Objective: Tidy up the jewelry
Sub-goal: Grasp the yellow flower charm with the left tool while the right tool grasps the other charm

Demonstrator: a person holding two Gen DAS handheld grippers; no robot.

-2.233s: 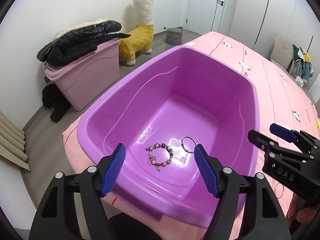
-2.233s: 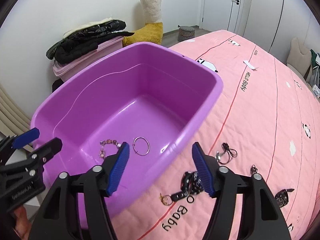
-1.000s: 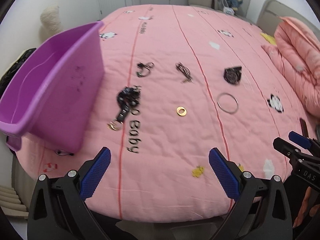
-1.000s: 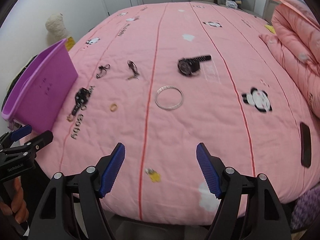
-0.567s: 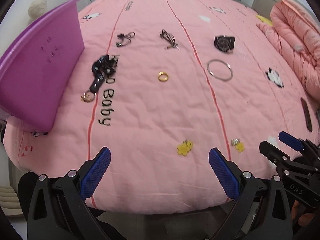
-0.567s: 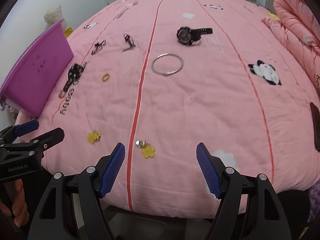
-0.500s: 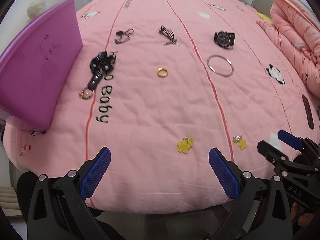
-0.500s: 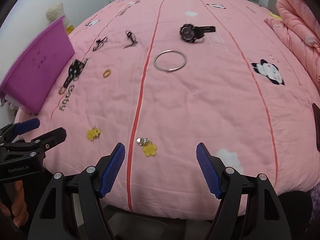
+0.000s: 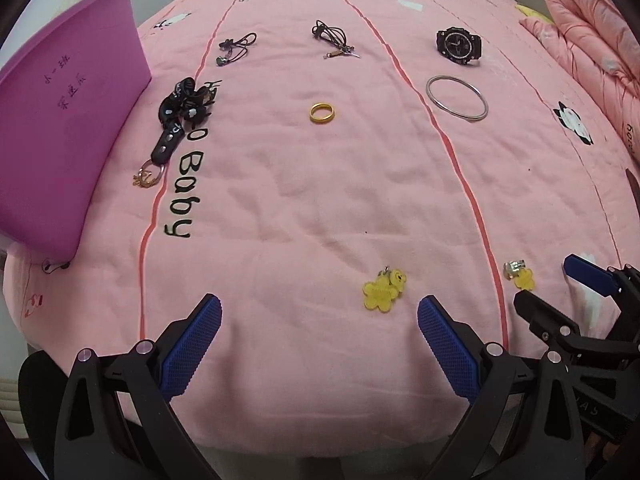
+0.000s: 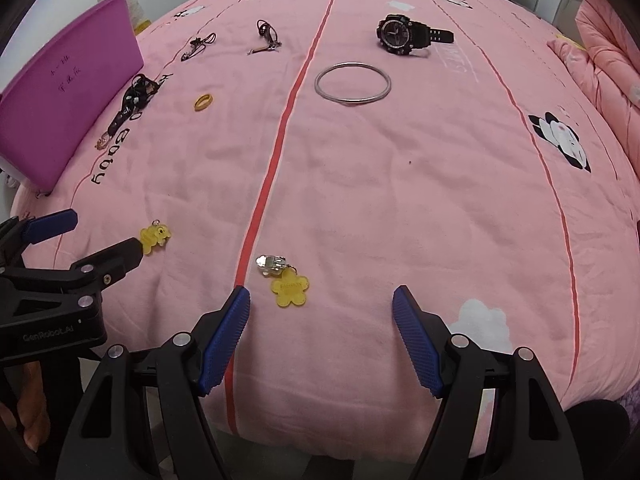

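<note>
Both tools hover empty over the near edge of the pink quilted bedspread (image 9: 320, 208). The left gripper (image 9: 318, 332) has its jaws spread wide, grasping nothing; the right gripper (image 10: 322, 320) likewise stands released and unloaded.

Jewelry lies scattered, all apart from one another. In the left wrist view: a yellow flower-shaped charm (image 9: 384, 290) at 5 o'clock, just ahead of the left fingers; a second yellow flower charm with a silver clasp (image 9: 520, 276) at 4 o'clock, near the right tool; a gold band ring (image 9: 322, 113) near centre; a thin silver bangle (image 9: 457, 98) and a black wristwatch (image 9: 458, 45) at 1 o'clock; two black cord necklaces (image 9: 334, 42) at 12 and 11 o'clock; a black strap keychain with a gold ring (image 9: 176, 124) at 10 o'clock.

The purple plastic tub (image 9: 68, 136) stands at 9 o'clock, its outer wall facing the camera; its interior is not visible.

Assessment: eight pieces remain on the bed, so the bulk of the sorting appears outstanding. The nearest flower charms are the likely next pickups.
</note>
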